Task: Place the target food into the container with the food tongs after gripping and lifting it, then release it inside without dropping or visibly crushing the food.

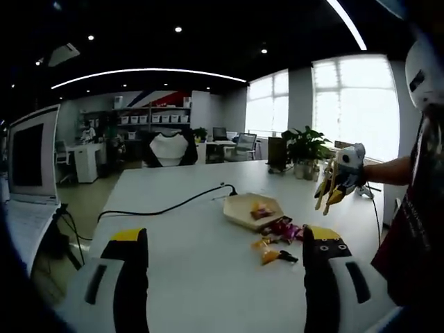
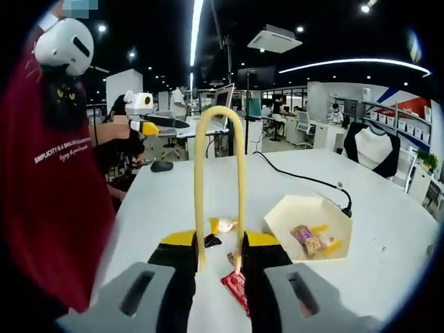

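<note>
Right gripper view: tongs [image 2: 219, 187] between jaws

Left tool [image 1: 225, 253]: jaws spread wide apart, nothing between them, raised above surface [image 1: 187, 277]. In right gripper view same tool [image 2: 142, 114] appears at far left, held up at person's chest height.

Right tool [image 2: 218, 260]: jaws closed on food tongs [image 2: 218, 187], gripping both arms near their tips, looped end pointing away from camera. In left gripper view right tool [image 1: 340, 182] hangs above surface, tongs slanting downward, person's forearm [image 1: 392, 170] extended behind it.
</note>
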Demonstrator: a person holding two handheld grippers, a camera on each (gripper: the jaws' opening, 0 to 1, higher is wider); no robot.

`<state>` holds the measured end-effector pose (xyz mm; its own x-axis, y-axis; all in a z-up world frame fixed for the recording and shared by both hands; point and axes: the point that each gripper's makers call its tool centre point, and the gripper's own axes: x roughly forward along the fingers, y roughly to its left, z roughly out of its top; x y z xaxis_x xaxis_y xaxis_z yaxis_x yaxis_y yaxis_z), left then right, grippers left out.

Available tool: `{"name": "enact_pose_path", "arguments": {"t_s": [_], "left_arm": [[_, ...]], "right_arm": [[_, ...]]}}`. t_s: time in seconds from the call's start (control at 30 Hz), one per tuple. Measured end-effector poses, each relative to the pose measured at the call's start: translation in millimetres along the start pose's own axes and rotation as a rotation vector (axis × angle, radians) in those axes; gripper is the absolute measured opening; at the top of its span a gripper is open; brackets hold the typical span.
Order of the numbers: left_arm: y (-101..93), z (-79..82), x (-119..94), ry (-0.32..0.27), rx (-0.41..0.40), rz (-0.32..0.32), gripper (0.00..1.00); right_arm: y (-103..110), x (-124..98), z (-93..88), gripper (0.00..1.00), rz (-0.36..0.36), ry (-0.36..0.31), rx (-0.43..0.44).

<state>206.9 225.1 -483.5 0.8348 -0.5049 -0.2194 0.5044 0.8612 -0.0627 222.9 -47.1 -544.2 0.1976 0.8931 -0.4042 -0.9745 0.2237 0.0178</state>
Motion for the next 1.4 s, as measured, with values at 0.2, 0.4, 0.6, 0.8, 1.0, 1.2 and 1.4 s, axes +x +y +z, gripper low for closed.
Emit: {"name": "enact_pose_path", "arguments": {"t_s": [0.2, 0.4, 0.6, 0.8, 1.0, 1.2, 1.4], "left_arm": [[1.2, -2.4, 1, 0.028, 0.004, 0.018, 0.97], [2.2, -3.6, 5, 0.05, 0.005, 0.032, 0.97], [-2.4, -6.2, 13, 0.088, 0.019, 0.03, 0.96], [-5.6, -10.1, 18, 0.12, 0.025, 0.023, 0.96], [-13.9, -18.4, 22, 0.165, 0.038, 0.008, 0.95], [-22.0, -22.3, 25, 0.185, 0.047, -0.012, 0.95], [-33.4, -31.6, 24, 0.155, -0.026, -0.067, 0.94]], "right_arm": [[-4, 14, -17.3, 0.21, 0.062, 0.03, 0.005], [-12, 22, -35.3, 0.21, 0.089, 0.062, 0.003], [-19, 29, -61.6, 0.22, 0.109, 0.114, 0.006], [-22, 34, -70.9, 0.22, 0.128, 0.124, -0.003], [-25, 34, -70.3, 0.22, 0.141, 0.099, -0.002], [-18, 33, -67.6, 0.23, 0.139, 0.102, -0.033], [-25, 38, -68.6, 0.23, 0.111, 0.101, -0.092]]}}
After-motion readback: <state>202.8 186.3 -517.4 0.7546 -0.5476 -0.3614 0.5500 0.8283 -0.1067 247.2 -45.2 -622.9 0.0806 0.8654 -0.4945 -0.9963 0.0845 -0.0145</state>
